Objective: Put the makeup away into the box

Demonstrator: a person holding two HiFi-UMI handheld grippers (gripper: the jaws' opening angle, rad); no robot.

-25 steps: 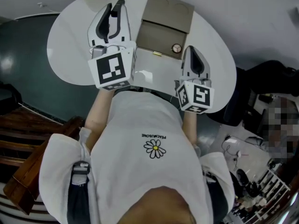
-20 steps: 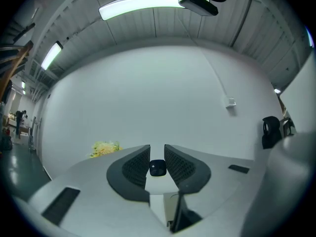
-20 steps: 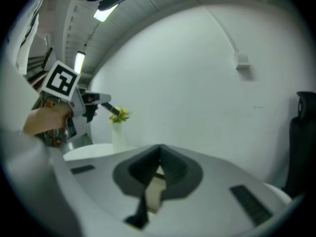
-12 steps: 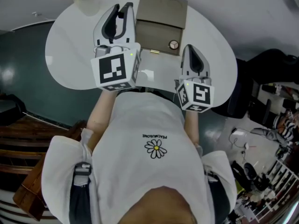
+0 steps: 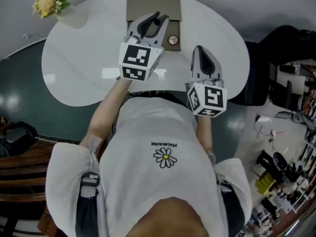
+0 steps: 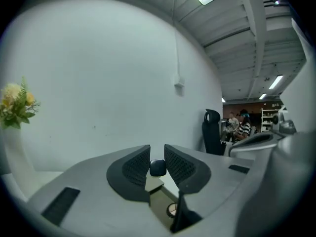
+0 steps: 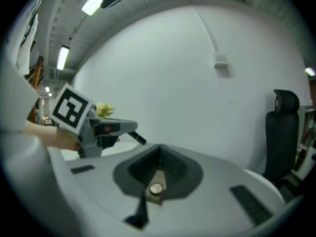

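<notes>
White oval table (image 5: 84,68) fills the middle of the head view, set against a plain pale wall, and over its far side the left gripper (image 5: 161,19) is clamped on a dark makeup stick (image 6: 158,168). In the left gripper view the stick shows end-on as a small dark rounded square, pressed between the two ribbed pads just behind the jaw tips, so the jaws stand partly apart with the stick filling the gap. The right gripper view shows it from the side, a thin dark rod poking out past the left gripper's tips. Directly below those tips lies the open tan box (image 5: 170,6); the stick is held above the box's tray, and whether it touches the tray cannot be told. A small round compact (image 5: 172,40) lies in the near right corner of the box, just beside the left gripper's jaws on their right. The right gripper (image 5: 198,49) hangs over the table's near right part, apart from the box, its jaws closed together with nothing between them; its own view looks past the meeting tips at the round compact. At the far left edge of the table stands a bunch of yellow flowers (image 5: 49,1). A black office chair (image 7: 284,127) stands beyond the table on the right.
</notes>
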